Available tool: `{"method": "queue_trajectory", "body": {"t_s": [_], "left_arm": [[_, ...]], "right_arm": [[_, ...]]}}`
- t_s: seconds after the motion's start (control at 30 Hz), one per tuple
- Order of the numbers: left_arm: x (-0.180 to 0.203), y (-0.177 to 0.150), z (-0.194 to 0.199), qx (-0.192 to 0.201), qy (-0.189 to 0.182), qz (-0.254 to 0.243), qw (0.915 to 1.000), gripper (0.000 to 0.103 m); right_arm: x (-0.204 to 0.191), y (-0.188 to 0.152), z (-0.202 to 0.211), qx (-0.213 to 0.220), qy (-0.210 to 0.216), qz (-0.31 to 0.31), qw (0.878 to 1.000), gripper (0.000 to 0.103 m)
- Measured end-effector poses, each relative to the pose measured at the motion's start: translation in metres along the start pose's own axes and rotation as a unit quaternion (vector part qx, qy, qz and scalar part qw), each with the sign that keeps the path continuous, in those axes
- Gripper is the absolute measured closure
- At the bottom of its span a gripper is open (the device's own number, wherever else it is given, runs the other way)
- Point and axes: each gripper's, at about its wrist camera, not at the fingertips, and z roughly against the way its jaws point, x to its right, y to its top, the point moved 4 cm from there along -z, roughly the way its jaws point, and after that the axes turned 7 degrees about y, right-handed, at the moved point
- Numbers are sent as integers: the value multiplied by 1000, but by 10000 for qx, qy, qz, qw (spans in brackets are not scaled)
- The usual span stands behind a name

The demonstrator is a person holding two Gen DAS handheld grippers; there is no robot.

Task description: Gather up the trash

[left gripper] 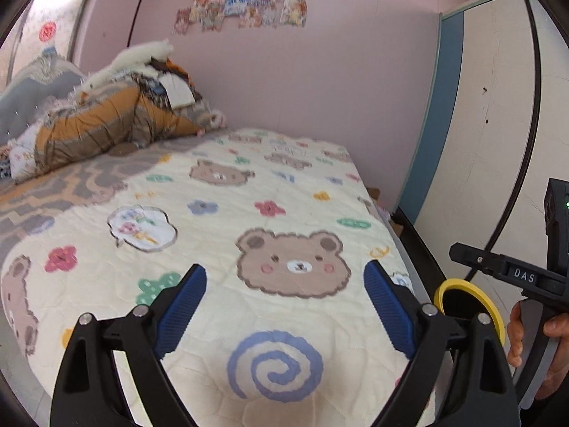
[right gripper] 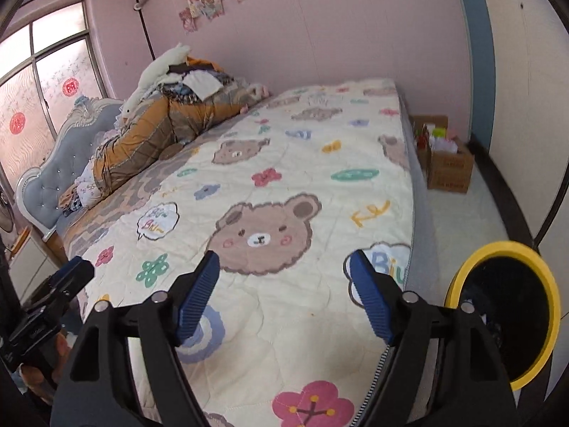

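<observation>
My left gripper (left gripper: 284, 277) is open and empty above the foot of a bed with a cream bear-print cover (left gripper: 220, 235). My right gripper (right gripper: 284, 263) is also open and empty above the same cover (right gripper: 284, 163). A yellow-rimmed bin with a dark inside (right gripper: 505, 306) stands on the floor to the right of the bed; its rim also shows in the left wrist view (left gripper: 469, 295). The right gripper's body shows at the right edge of the left wrist view (left gripper: 515, 270). I see no loose trash on the cover.
Folded quilts and clothes with a white plush toy (right gripper: 170, 106) are piled at the head of the bed by a grey headboard (right gripper: 53, 174). Cardboard boxes with items (right gripper: 444, 160) sit on the floor by the pink wall. A wardrobe (left gripper: 490, 114) stands at the right.
</observation>
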Motion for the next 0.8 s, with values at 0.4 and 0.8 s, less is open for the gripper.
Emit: {"method": "queue_trajectory", "body": {"t_s": [0.4,0.8], "left_arm": [[10,10,46,856,111,36,9963,8],[17,4,61,1169,200,-47,9929,8]], "right_arm": [[-31,-4,58,1408,-1049,569,9828,8],[-27,-21,73,1727,-1250,499,9757,8]]}}
